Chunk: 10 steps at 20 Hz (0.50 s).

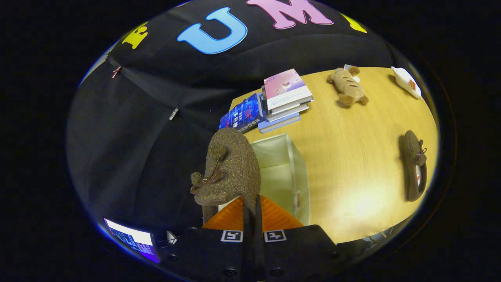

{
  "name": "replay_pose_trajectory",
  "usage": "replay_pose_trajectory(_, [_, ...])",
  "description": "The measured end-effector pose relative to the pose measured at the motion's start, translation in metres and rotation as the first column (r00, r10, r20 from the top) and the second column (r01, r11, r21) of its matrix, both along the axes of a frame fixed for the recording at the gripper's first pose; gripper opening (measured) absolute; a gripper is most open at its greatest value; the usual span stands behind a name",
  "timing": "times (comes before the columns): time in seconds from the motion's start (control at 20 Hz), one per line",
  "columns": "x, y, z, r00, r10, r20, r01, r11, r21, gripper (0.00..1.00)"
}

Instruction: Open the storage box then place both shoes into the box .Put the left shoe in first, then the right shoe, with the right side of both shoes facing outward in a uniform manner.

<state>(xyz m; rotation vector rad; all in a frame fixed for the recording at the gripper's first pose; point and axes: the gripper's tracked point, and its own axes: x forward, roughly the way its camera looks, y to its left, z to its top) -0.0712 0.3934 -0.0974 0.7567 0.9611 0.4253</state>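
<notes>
The fingers (pixel 250 213) are pinched almost together on the heel edge of a fuzzy brown shoe (pixel 229 168), which hangs just ahead of them, its long axis running toward 12 o'clock and its bow at 10 o'clock. Directly beyond, at about 1 o'clock, the storage box (pixel 299 172) stands open on the worktop (pixel 352 156), so the drop looks short and forward. The second shoe (pixel 414 166) lies well apart at 3 o'clock, lengthwise toward 12. Books (pixel 285 98) sit beyond the box.
</notes>
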Motion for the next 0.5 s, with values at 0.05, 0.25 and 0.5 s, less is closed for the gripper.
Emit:
replay_pose_trajectory(0.05, [-0.001, 0.015, -0.006, 1.000, 0.003, -0.023, -0.003, 1.000, 0.002, 0.05])
replay_pose_trajectory(0.25, [0.000, 0.052, -0.037, 0.998, 0.001, -0.062, -0.005, 0.998, -0.060, 0.05])
replay_pose_trajectory(0.5, [0.007, 0.073, -0.059, 0.994, -0.013, -0.111, 0.004, 0.997, -0.076, 0.05])
